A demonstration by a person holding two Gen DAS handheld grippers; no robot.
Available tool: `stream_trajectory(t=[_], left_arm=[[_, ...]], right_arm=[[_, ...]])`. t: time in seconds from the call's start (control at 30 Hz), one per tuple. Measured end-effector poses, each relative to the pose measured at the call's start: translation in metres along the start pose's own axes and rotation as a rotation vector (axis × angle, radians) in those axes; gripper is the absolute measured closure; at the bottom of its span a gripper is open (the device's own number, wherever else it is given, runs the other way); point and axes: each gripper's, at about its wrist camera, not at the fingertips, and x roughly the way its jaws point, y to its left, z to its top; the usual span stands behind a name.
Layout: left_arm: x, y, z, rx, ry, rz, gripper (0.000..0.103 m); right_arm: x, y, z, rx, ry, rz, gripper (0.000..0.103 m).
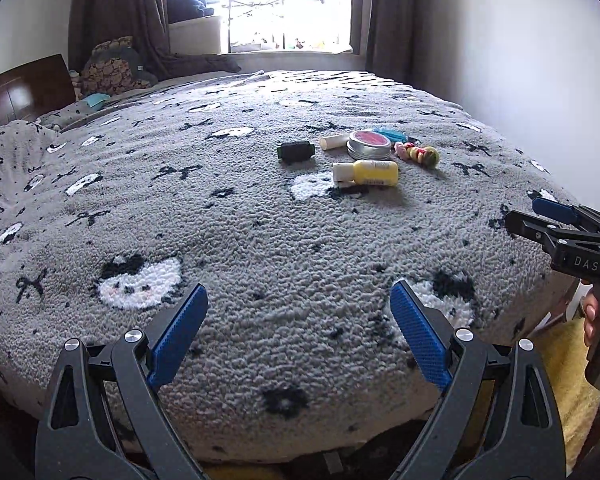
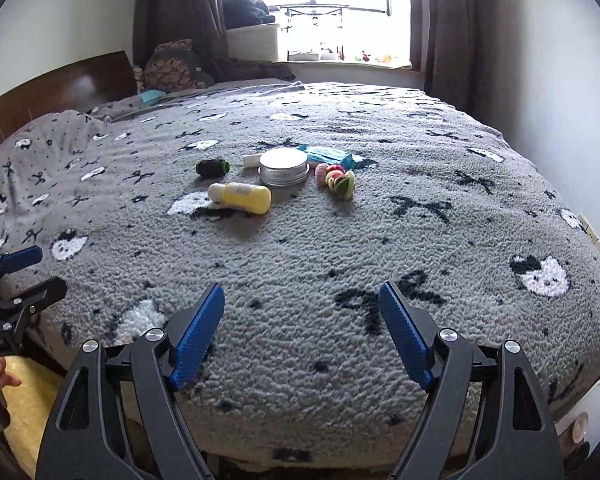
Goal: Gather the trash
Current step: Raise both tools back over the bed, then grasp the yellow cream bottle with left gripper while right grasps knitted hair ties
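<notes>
A small heap of items lies mid-bed on the grey blanket: a yellow bottle on its side, a round metal tin, a dark green spool, a white tube, a teal packet and a colourful bead string. My left gripper is open and empty over the bed's near edge, far short of the items. My right gripper is open and empty likewise; it also shows at the right in the left wrist view.
A wooden headboard and pillows stand at the left. A window with dark curtains is behind the bed. A white wall runs along the right. A yellow mat lies on the floor by the bed's near edge.
</notes>
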Motion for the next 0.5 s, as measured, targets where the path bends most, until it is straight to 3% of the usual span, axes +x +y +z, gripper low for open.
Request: stream_trajectory(t=[0.27, 0.5], left_arm=[[0.046, 0.010, 0.031, -0.024, 0.048, 0.017, 0.015], [0.087, -0.001, 0.046, 0.005, 0.106, -0.015, 0.016]], right_arm=[[0.045, -0.007, 0.027, 0.019, 0.051, 0.020, 0.022], [0.102, -0.025, 0.054, 0.027, 0.109, -0.090, 0.023]])
